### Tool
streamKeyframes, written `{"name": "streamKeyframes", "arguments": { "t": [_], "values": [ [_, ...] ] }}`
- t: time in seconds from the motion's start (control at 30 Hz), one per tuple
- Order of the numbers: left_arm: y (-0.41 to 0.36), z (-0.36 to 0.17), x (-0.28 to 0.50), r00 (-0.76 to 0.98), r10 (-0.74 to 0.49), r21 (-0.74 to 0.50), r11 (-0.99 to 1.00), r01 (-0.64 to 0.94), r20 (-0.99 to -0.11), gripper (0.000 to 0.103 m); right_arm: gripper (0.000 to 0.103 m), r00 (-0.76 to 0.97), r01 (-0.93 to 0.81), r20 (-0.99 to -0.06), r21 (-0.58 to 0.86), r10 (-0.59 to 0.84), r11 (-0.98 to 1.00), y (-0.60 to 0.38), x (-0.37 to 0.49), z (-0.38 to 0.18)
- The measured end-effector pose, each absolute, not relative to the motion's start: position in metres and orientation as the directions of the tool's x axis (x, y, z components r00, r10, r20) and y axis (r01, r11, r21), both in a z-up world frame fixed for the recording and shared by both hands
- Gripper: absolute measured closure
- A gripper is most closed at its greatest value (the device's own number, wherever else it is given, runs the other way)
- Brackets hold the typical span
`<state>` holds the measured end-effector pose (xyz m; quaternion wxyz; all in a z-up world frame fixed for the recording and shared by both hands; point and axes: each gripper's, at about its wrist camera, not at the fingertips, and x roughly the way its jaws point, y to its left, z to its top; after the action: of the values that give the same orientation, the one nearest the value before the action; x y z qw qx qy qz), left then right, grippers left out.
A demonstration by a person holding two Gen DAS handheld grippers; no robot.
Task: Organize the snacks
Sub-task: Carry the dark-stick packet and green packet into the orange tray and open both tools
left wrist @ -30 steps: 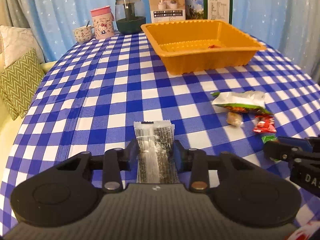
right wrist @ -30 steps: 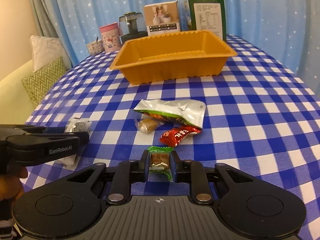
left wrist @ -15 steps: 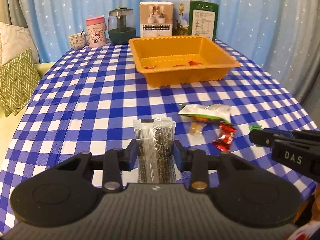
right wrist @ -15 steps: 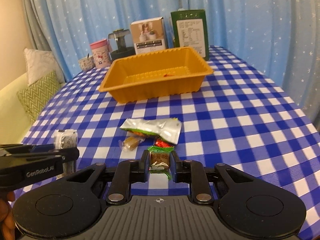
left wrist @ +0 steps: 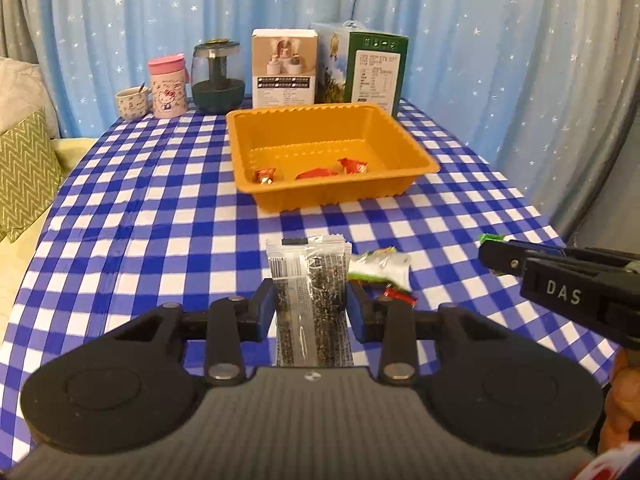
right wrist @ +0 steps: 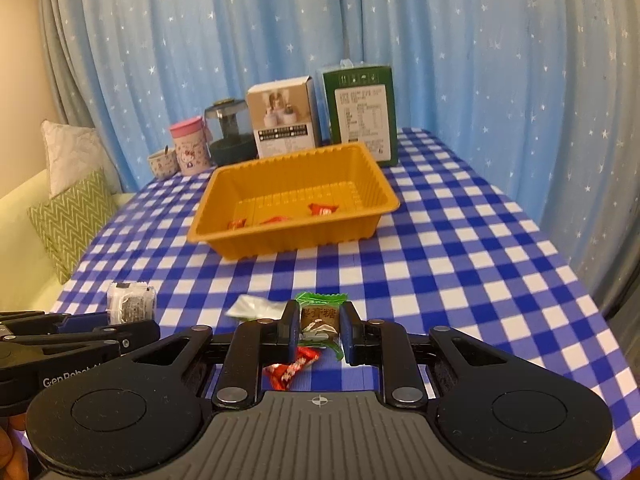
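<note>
My left gripper (left wrist: pixel 310 304) is clamped narrowly on a flat clear packet of dark seeds with a white printed strip (left wrist: pixel 308 280), which stands upright between the pads and off the blue-and-white checked tablecloth (left wrist: pixel 140 216). My right gripper (right wrist: pixel 319 330) is pinched almost fully closed on a small brown candy in a green-edged wrapper (right wrist: pixel 319 318), also held clear of the cloth. Far ahead in the middle of the table sits the orange ribbed plastic tray (left wrist: pixel 408 152), with three red-wrapped sweets (left wrist: pixel 316 173) lying along its near inner wall. On the cloth near my grippers lie a silver-and-green foil snack bag (left wrist: pixel 380 266) and, just beside it, a red candy wrapper (left wrist: pixel 400 295). Beyond the tray stand a white carton (left wrist: pixel 285 68) and a green carton (left wrist: pixel 374 68); to their left are a dark glass teapot (left wrist: pixel 218 78), a pink cartoon tumbler (left wrist: pixel 168 86) and a small patterned cup (left wrist: pixel 132 102). Starred blue curtains (left wrist: pixel 480 40) hang behind, and a green zigzag cushion (left wrist: pixel 24 168) lies far left.
</note>
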<state>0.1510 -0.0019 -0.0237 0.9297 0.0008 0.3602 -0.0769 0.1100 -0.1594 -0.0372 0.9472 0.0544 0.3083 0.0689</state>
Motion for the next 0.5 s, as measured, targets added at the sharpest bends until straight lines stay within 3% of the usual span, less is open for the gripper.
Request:
{"name": "streamKeyframes", "arguments": {
  "t": [0.5],
  "values": [
    [-0.011, -0.009, 0.187, 0.737, -0.170, -0.072, 0.984, 0.163, -0.654, 0.069, 0.082, 0.807, -0.113, -0.564, 0.140, 0.173, 0.984, -0.163, 0.144, -0.023]
  ]
}}
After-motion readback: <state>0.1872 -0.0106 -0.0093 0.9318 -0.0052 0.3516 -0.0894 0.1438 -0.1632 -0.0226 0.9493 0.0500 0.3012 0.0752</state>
